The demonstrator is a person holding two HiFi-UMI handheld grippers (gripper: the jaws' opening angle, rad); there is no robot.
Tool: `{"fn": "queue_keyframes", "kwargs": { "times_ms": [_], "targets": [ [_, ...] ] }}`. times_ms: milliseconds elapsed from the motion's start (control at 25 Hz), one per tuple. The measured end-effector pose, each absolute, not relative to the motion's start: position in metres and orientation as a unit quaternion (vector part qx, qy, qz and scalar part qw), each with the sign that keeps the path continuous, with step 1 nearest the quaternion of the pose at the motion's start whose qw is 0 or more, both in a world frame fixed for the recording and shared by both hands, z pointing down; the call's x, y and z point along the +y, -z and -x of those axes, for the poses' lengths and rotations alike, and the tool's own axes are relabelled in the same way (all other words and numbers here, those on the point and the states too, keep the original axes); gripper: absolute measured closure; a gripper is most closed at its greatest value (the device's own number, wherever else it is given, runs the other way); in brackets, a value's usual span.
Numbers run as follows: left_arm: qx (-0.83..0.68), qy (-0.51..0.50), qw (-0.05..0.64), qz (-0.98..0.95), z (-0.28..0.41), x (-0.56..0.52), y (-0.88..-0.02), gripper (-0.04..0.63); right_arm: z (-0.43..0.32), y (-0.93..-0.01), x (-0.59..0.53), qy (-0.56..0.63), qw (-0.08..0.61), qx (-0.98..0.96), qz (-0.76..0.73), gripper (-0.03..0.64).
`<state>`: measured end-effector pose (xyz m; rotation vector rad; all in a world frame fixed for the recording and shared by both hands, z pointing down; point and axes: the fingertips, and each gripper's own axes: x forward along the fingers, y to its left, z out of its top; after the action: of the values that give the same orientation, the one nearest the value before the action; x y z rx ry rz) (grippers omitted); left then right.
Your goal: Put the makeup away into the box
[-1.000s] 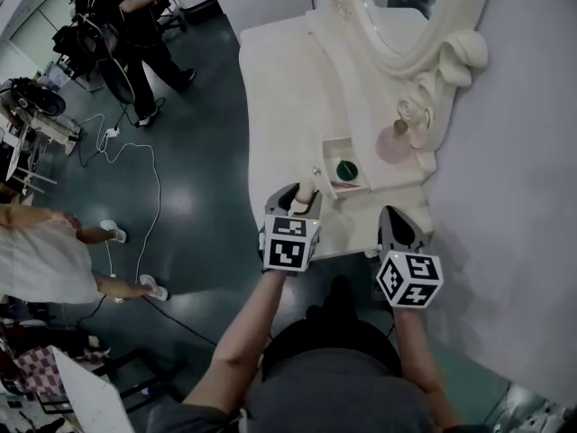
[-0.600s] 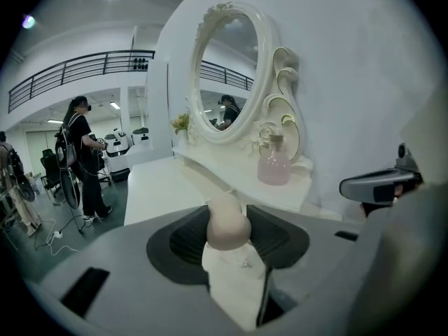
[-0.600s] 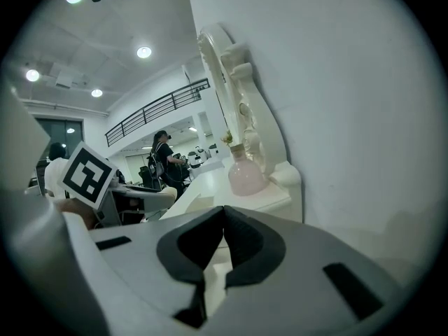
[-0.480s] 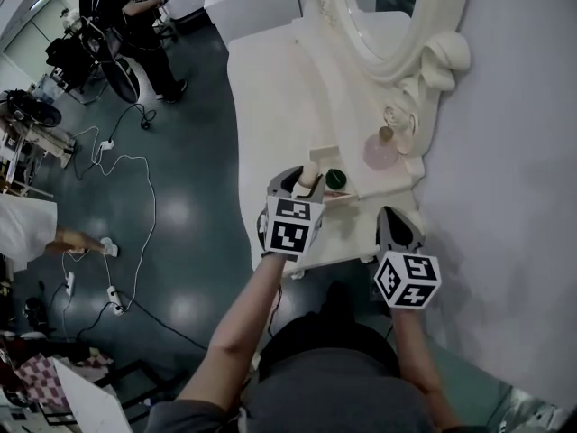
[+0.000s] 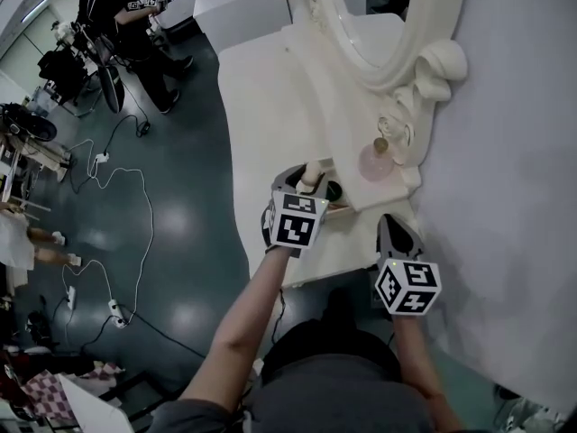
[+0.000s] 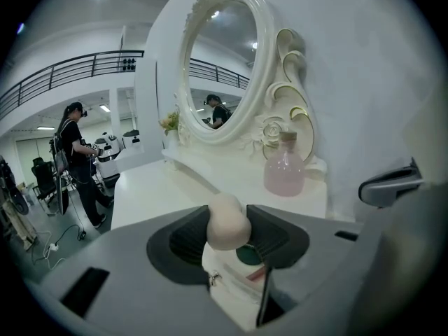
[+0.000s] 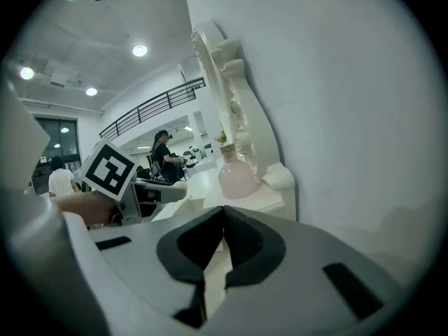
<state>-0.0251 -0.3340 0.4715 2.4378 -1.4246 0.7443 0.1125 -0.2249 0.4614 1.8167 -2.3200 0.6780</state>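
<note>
A beige egg-shaped makeup sponge [image 5: 312, 170] [image 6: 227, 224] sits between the jaws of my left gripper [image 5: 306, 183] [image 6: 228, 240], which is shut on it. The sponge hangs at the near left edge of a small open white box [image 5: 343, 204] [image 6: 231, 296] on the dressing table. Inside the box lies a round dark green item [image 5: 334, 190] [image 6: 246, 256]. My right gripper [image 5: 397, 233] [image 7: 224, 217] stays near the table's front right corner, shut with nothing in it.
A pink glass bottle [image 5: 374, 162] [image 6: 283, 175] [image 7: 238, 177] stands behind the box at the foot of the ornate white mirror [image 5: 388, 25] [image 6: 224, 61]. The white table [image 5: 270, 106] stretches away to the back. People [image 5: 126, 25] and cables [image 5: 117, 152] are on the floor at left.
My left gripper has carried the sponge to the right and away from me, from beside the box to its edge. The right gripper has hardly moved.
</note>
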Motion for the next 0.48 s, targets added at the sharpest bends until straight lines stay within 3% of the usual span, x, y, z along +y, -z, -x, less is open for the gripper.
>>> {"fn": "queue_keyframes", "kwargs": {
  "times_ms": [480],
  "targets": [
    [-0.472,-0.285,0.112,-0.827,0.017,-0.347,-0.498,0.423,-0.118,-0.468,-0.232,-0.232,0.066,-0.760,-0.604,0.612]
  ]
}}
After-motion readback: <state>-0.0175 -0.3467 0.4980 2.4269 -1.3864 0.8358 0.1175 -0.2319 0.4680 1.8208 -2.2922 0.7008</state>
